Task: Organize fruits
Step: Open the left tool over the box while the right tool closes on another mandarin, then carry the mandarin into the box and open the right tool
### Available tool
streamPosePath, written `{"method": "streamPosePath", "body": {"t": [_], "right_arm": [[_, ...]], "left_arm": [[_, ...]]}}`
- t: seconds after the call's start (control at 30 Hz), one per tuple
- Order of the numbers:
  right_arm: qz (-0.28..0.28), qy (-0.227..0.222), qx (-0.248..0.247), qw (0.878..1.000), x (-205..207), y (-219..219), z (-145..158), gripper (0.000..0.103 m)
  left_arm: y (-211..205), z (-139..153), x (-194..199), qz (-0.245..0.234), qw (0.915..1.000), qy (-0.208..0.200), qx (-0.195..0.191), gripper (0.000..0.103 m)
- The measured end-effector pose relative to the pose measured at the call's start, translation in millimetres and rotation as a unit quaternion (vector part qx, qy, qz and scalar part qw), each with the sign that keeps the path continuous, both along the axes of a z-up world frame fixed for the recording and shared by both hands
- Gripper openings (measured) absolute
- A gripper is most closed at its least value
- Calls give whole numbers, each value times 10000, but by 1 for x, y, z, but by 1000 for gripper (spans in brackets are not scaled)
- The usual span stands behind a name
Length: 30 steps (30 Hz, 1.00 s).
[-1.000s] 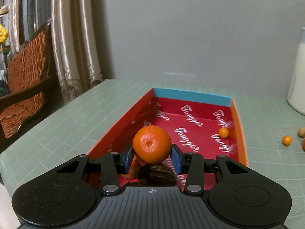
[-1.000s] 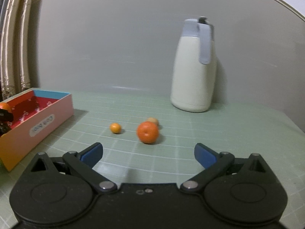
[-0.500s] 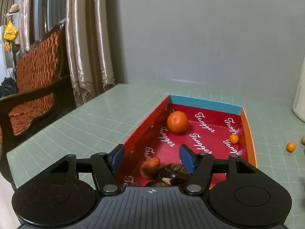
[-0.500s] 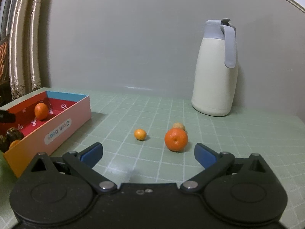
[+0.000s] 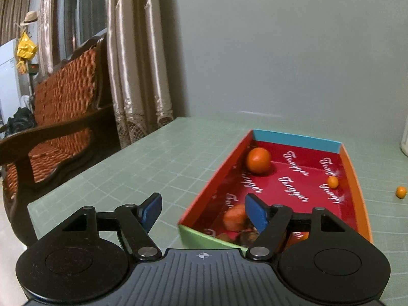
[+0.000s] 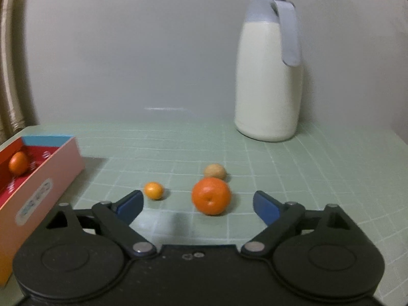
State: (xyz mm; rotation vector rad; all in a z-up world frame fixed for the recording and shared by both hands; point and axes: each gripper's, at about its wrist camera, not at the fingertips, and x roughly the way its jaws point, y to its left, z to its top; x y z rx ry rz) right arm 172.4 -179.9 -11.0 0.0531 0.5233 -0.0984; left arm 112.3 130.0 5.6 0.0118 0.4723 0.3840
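Note:
My left gripper (image 5: 204, 213) hangs at the near left corner of the red-lined box (image 5: 295, 140), its jaws opening with nothing between them. In the box an orange (image 5: 258, 160) rests against the far left wall. A kumquat (image 5: 332, 182) lies near the right wall, and another orange fruit (image 5: 236, 218) with some dark pieces sits at the near end. On the green mat a second orange (image 6: 211, 195) lies just ahead of my right gripper (image 6: 199, 206), whose jaws are closing without touching it. A loose kumquat (image 6: 153, 190) lies left of that orange, and a tan nut (image 6: 215, 171) behind it.
A cream jug (image 6: 267, 76) with a grey lid stands at the back right by the wall. The box (image 6: 51, 173) is at the left in the right wrist view. A wooden chair (image 5: 63, 117) and curtains (image 5: 135, 63) stand beyond the table's left edge.
My left gripper let go of the orange, which now lies at the box's far left, then opened and drew back to the left. My right gripper came closer to the loose orange and narrowed its jaws.

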Motion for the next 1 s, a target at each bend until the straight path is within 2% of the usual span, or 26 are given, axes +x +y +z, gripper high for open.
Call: {"method": "streamPosePath", "body": {"t": [0.07,0.2,0.27,0.33,0.47,0.67,0.83,1.0], "right_arm": [[-93,62,40,9999,6,-3,-2,74],[-181,240,109,9995,20,-8,-10,68],[-160,316,171,9992,23,-10,-13,51],[-138,392,210,9989,25,-10,-16,43],[-144,429,226,9987,27,-9,-17,39],[-37,339,195,9992,24,-5,-15,38],[285,165,115,9994,14,11,-6,38],[910,-109,121,9957,-3,40,5,38]], "left_arm": [[5,0,0,58,10000,0,-31,72],[12,-1,-1,137,9999,-29,-87,72],[15,-1,-2,162,9998,-37,-130,72],[17,-1,-2,186,9997,-43,-175,72],[16,0,-4,198,9996,-85,-165,72],[15,0,-7,240,9996,-108,-117,73],[20,2,-15,371,9992,-141,-90,74],[36,4,-30,757,9966,-247,-189,82]]}}
